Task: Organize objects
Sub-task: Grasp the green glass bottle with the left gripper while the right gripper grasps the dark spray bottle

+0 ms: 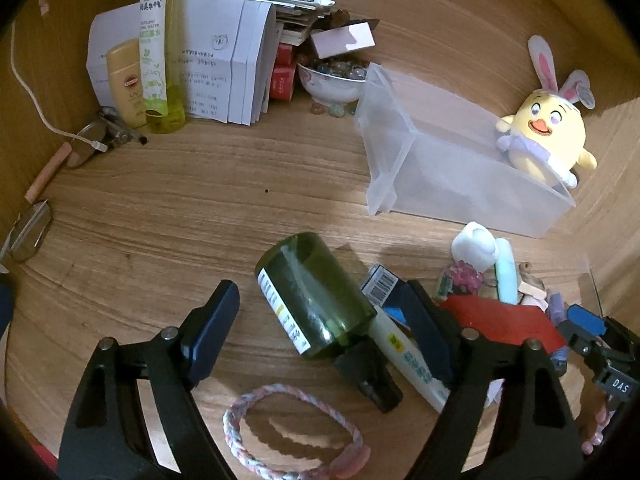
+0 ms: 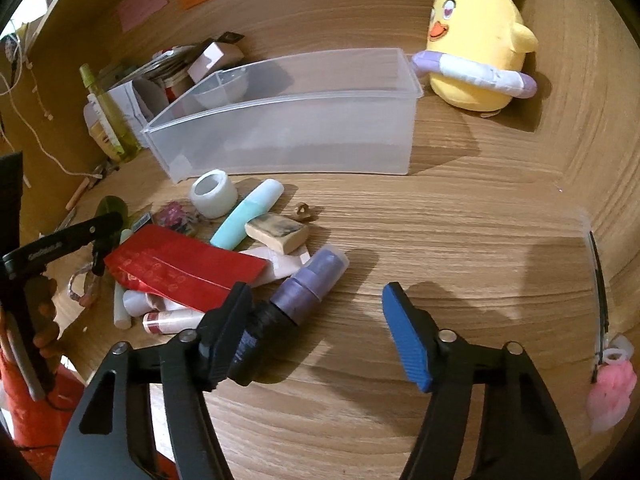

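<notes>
Dark green glass bottle point(image 1: 312, 292) lies lower centre between spread left gripper point(image 1: 324, 320) jaws, untouched; neck hidden beneath black cap, base pointing upper left. Right gripper point(image 2: 316, 328) spread; purple spray bottle point(image 2: 308, 280) beside its left finger, contact unclear.

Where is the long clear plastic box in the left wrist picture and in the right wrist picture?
Left wrist view: the long clear plastic box lies in the right half, above the middle, open and empty.
Right wrist view: it lies upper centre, behind the pile of small things.
Shared landmark: the yellow plush chick with rabbit ears stands at the box's far end in both views.
</notes>
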A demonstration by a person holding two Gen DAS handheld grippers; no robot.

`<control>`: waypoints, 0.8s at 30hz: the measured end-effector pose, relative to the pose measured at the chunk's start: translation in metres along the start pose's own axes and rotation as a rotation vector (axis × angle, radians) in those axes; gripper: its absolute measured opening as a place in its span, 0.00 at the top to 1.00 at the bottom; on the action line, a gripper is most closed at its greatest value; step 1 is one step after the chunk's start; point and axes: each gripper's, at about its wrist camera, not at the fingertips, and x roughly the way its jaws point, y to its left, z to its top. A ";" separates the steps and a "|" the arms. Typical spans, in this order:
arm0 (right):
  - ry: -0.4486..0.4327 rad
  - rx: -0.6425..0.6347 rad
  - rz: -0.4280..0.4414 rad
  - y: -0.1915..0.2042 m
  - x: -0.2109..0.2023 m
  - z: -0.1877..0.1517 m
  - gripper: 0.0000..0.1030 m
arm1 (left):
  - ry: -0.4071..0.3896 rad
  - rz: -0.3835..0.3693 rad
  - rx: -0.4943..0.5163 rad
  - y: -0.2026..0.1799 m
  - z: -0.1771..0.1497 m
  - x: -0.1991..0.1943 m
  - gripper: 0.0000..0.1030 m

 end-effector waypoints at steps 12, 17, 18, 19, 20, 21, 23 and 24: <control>0.031 0.010 0.039 -0.006 -0.001 0.004 0.56 | 0.035 -0.042 -0.053 0.005 0.002 0.006 0.47; 0.059 -0.012 0.055 0.007 0.012 0.004 0.56 | 0.028 -0.050 -0.049 0.005 0.002 0.006 0.56; 0.056 -0.010 0.055 0.006 0.012 0.004 0.56 | 0.020 -0.052 -0.048 0.006 0.002 0.004 0.60; 0.057 -0.011 0.055 0.007 0.013 0.005 0.56 | 0.015 -0.054 -0.045 0.006 0.002 0.002 0.60; 0.057 -0.009 0.056 0.006 0.013 0.004 0.57 | 0.005 -0.053 -0.041 0.006 0.002 -0.001 0.60; 0.057 -0.006 0.057 0.005 0.013 0.004 0.58 | -0.003 -0.052 -0.037 0.007 0.002 -0.002 0.60; 0.057 0.001 0.072 0.001 0.011 0.003 0.62 | -0.022 -0.047 -0.027 0.006 0.001 -0.007 0.60; 0.057 0.004 0.075 0.000 0.010 0.003 0.65 | -0.031 -0.046 -0.023 0.005 0.001 -0.009 0.60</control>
